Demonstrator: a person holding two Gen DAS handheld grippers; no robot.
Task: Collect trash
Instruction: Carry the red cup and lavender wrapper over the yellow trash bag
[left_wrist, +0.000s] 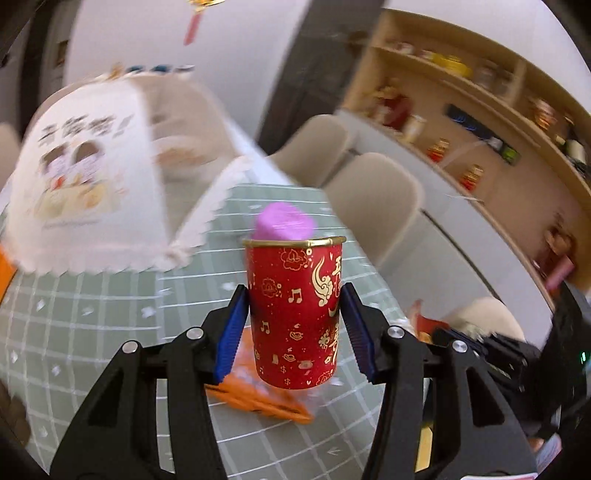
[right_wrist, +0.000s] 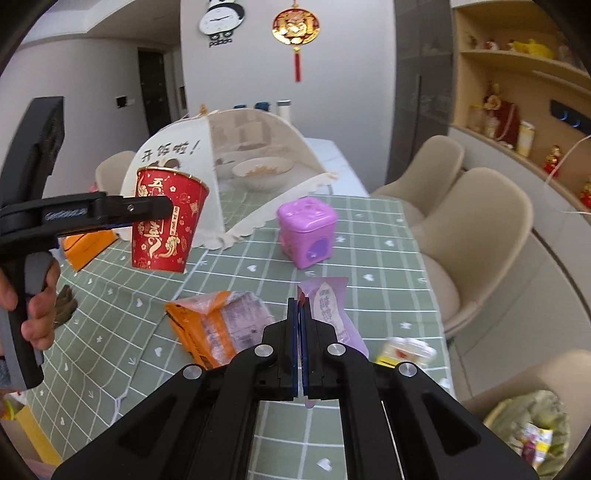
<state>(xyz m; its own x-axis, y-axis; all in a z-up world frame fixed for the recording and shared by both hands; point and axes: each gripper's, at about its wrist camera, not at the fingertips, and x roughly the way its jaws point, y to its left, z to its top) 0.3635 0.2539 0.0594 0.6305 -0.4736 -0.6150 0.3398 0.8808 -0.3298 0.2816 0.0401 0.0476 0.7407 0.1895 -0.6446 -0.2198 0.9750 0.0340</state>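
Your left gripper (left_wrist: 295, 328) clamps red paper cup (left_wrist: 295, 314) mid-body, upright, lifted clear above table (right_wrist: 369, 236) for carrying. Your right gripper (right_wrist: 300, 314) pinches purple wrapper (right_wrist: 328, 306), jaws closed on its edge.

Right tongs (right_wrist: 300, 314) shut, blue pads pinching the edge of a pale purple plastic snack wrapper (right_wrist: 330, 306) above the green checked desk (right_wrist: 369, 236). At left, left tongs (right_wrist: 162, 210) gripped by a hand (right_wrist: 37, 306), clamped on a red paper cup with gold print (right_wrist: 166, 221), lifted clear of the desk, tilted. Beside the right tongs, a crumpled orange and clear plastic bag (right_wrist: 218, 325). Farther back, a purple plastic cube box (right_wrist: 308, 230), near a white mesh food cover (right_wrist: 236, 162) over bowls.
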